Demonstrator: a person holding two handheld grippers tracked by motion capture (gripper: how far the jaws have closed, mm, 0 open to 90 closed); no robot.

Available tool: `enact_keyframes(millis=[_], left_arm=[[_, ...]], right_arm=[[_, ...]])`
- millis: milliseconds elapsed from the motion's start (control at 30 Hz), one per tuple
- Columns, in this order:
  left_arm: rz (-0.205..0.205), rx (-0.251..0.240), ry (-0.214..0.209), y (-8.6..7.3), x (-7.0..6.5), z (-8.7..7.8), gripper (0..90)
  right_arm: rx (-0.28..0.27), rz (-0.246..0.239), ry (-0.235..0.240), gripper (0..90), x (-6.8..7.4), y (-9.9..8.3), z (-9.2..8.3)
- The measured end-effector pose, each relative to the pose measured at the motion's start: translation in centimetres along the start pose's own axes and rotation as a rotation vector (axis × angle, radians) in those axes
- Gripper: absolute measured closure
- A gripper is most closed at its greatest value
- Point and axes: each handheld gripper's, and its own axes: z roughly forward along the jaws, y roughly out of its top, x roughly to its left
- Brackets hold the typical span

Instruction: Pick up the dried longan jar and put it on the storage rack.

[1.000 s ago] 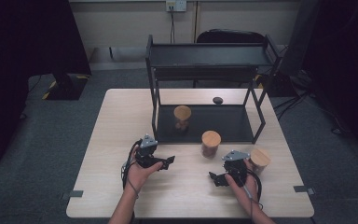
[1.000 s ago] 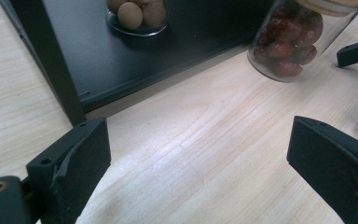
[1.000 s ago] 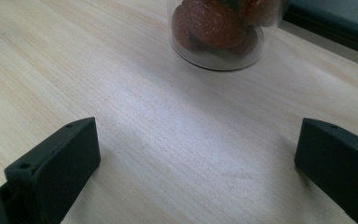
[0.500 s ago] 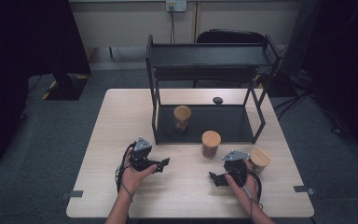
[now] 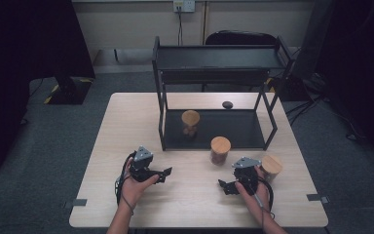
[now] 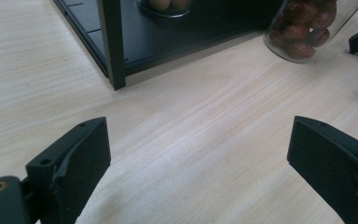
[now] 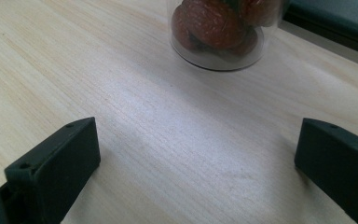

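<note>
Both grippers rest low over the near part of the table [image 5: 126, 122], jaws spread wide with nothing between them. The left gripper [image 5: 164, 174] sits at the near left, the right gripper [image 5: 224, 186] at the near right, both turned toward the middle.

The nearest target looks to be the jar of red fruit [image 5: 219, 150], standing on the table just in front of the black shelf rack [image 5: 214, 58], between the two grippers.

To take it well, a gripper should probably come in level, centre the glass body between its jaws below the wooden lid, and close gently so the jar stays upright.

There are three wooden-lidded jars:
- the red-fruit one
- one on the rack's lower shelf [image 5: 190, 123]
- one just right of the right hand [image 5: 271, 165]

One small dark object [image 5: 227, 104] lies on the far side of the table.
</note>
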Motion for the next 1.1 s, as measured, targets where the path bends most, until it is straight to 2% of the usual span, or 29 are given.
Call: enact_keyframes(millis=[300,600,1100], left_arm=[[-0.01,0.006,0.009,-0.9,0.4,-0.3,5.7],[-0.003,0.007,0.023,-1.1,0.8,-1.2,5.7],[-0.017,0.001,0.047,-2.1,1.7,-2.6,5.7]], right_arm=[[0.0,0.0,0.0,0.0,0.0,0.0,0.0],[0.0,0.0,0.0,0.0,0.0,0.0,0.0],[0.0,0.0,0.0,0.0,0.0,0.0,0.0]])
